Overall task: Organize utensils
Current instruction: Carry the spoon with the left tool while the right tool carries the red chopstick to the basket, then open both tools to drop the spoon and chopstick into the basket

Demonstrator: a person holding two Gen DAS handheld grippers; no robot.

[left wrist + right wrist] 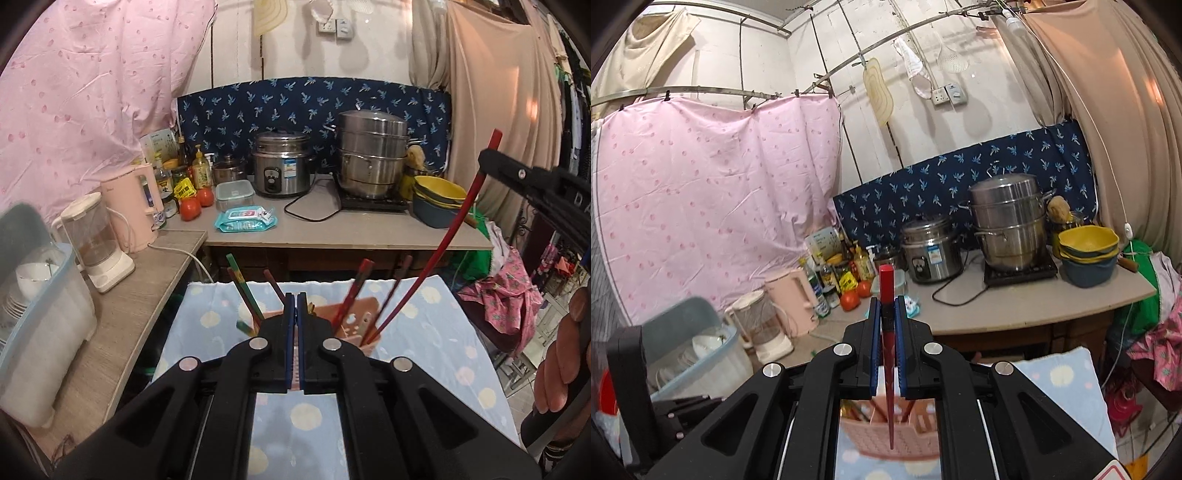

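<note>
- Red chopstick (887, 332): long and slim, clamped upright between the right gripper's (887, 306) blue pads, its tip over the holder.
- Holder (354, 317): pink, perforated plastic on a dotted cloth, with several chopsticks (242, 286) leaning inside.

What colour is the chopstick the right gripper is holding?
Red, darkening towards its lower end. The chopstick shows best in the right wrist view, clamped in the right gripper.

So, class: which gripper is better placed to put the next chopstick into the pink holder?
Right. The right gripper is shut on a red chopstick whose tip hangs over the holder. The left gripper is shut on nothing.
</note>
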